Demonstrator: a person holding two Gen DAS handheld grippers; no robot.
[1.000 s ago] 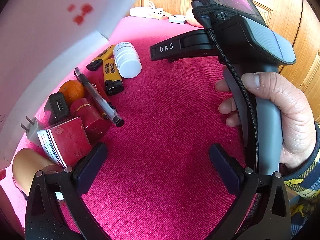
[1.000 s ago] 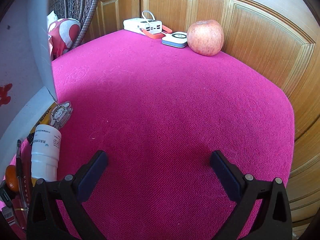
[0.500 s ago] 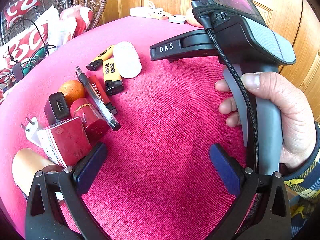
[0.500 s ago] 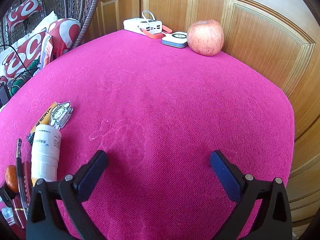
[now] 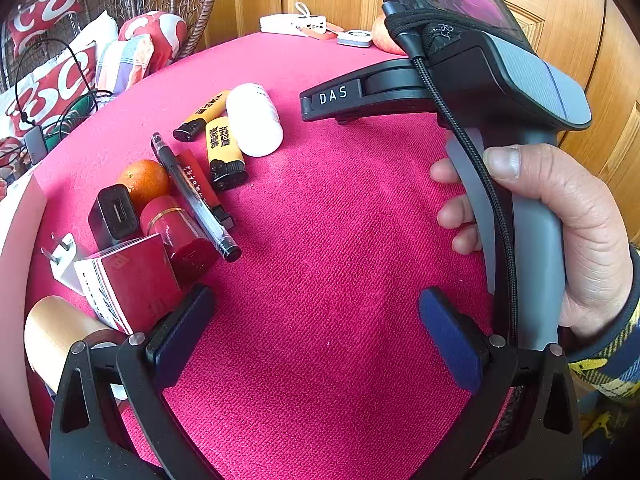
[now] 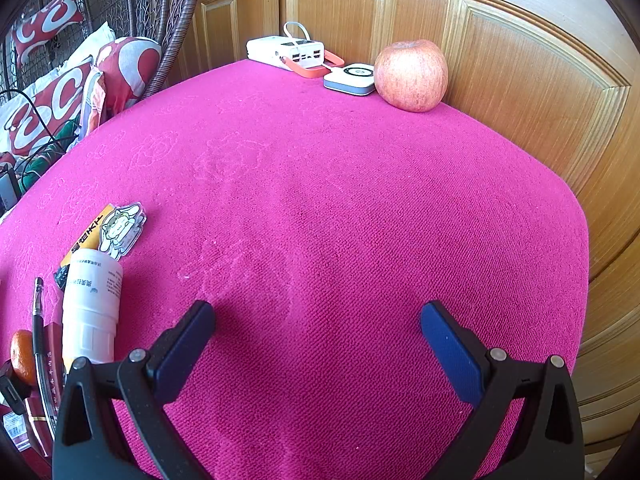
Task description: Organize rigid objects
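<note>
A cluster of small objects lies at the left of the pink table point(image 5: 340, 240): a white bottle point(image 5: 254, 120), two yellow lighters point(image 5: 222, 148), a black pen point(image 5: 196, 196), an orange point(image 5: 144, 178), a black charger point(image 5: 114, 212), a red cylinder point(image 5: 180, 232), a red-and-white box point(image 5: 128, 280) and a tan roll point(image 5: 56, 332). My left gripper point(image 5: 316, 328) is open and empty, its left finger beside the box. My right gripper point(image 6: 316, 336) is open and empty over bare cloth; the bottle point(image 6: 92, 304) lies to its left. The right gripper's body point(image 5: 500, 92) fills the left view's right side.
At the table's far edge sit an apple point(image 6: 410, 74), a white round-faced device point(image 6: 350, 78) and a white power bank point(image 6: 286, 50) against wooden panels point(image 6: 520, 80). Patterned cushions point(image 6: 60, 96) and a wicker chair lie beyond the left edge. A cartoon sticker point(image 6: 120, 230) lies by the lighter.
A white sheet that covered the upper left a second ago has gone from view, uncovering the cushions and the table's left side. Both grippers stay still and open.
</note>
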